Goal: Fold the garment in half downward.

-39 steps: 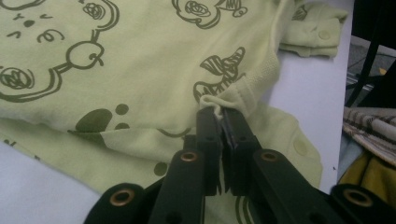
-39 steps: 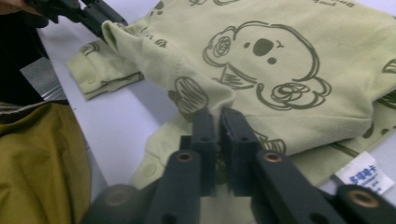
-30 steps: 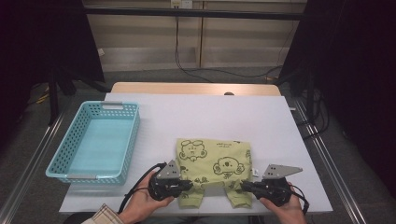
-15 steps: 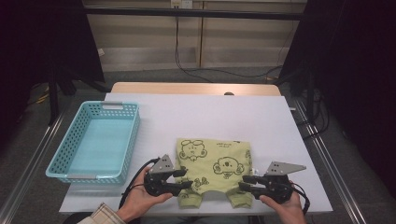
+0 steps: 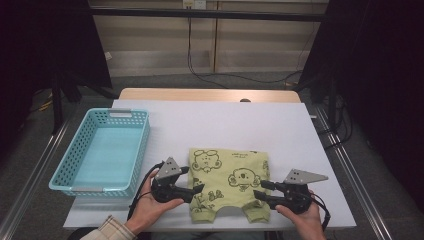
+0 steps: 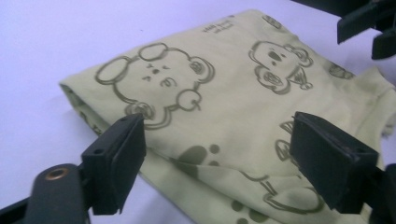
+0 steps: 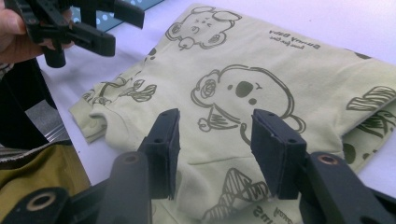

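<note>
Both grippers let go of the folded baby tee

Green tee (image 5: 230, 180) flat on table (image 5: 210, 125). Left gripper (image 5: 196, 181) & right gripper (image 5: 259, 189) at its near corners, jaws just opened, nothing pinched btw them.

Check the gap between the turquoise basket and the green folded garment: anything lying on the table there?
Nothing lies there. In the high view the stretch between the basket and the garment is bare white table; the open left gripper hangs at the garment's left edge.

Small dark lettering sits upside down on the folded pale green cotton garment (image 7: 299, 70) printed with bears, in the right gripper view; it seems to read "Bunny Baby", second line too blurred.
</note>
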`<state>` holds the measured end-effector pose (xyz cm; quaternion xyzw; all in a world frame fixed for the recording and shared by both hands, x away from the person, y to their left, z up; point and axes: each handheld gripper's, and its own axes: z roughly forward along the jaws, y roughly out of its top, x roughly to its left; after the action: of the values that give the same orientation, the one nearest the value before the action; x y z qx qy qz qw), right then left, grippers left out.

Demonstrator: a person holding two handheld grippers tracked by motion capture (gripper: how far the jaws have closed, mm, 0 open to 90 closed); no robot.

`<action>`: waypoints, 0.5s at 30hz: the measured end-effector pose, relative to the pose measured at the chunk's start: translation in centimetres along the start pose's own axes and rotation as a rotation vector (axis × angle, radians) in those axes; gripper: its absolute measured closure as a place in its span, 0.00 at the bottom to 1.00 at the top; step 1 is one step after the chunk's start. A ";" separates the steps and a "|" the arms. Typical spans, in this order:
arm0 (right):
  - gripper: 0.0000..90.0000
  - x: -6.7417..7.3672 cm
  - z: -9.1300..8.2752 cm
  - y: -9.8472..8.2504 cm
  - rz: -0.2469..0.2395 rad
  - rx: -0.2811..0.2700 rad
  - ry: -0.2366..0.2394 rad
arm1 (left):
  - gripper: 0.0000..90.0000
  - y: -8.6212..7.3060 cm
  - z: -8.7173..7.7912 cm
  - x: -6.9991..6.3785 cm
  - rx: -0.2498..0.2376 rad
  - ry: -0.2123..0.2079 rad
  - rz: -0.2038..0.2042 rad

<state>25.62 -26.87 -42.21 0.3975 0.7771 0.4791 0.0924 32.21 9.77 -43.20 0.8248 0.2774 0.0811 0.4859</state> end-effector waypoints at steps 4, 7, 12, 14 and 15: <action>0.49 0.1 0.3 0.1 -0.006 0.001 -0.012 | 0.14 0.0 -0.1 0.7 -0.022 0.034 -0.030; 0.44 0.0 0.3 0.1 -0.005 -0.007 -0.022 | 0.12 0.1 -0.2 0.9 -0.030 0.053 -0.015; 0.32 0.2 0.4 0.3 -0.005 -0.023 -0.039 | 0.06 0.2 -0.4 1.2 -0.071 0.073 -0.003; 0.27 0.4 0.4 0.4 -0.011 -0.051 -0.039 | 0.05 0.3 -0.3 1.3 -0.086 0.069 0.013; 0.25 0.5 0.4 0.5 -0.011 -0.061 -0.037 | 0.05 0.4 -0.4 1.3 -0.086 0.070 0.020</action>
<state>25.75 -26.12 -41.94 0.3987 0.7624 0.4949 0.1215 33.31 10.61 -42.90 0.8024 0.2823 0.1265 0.5103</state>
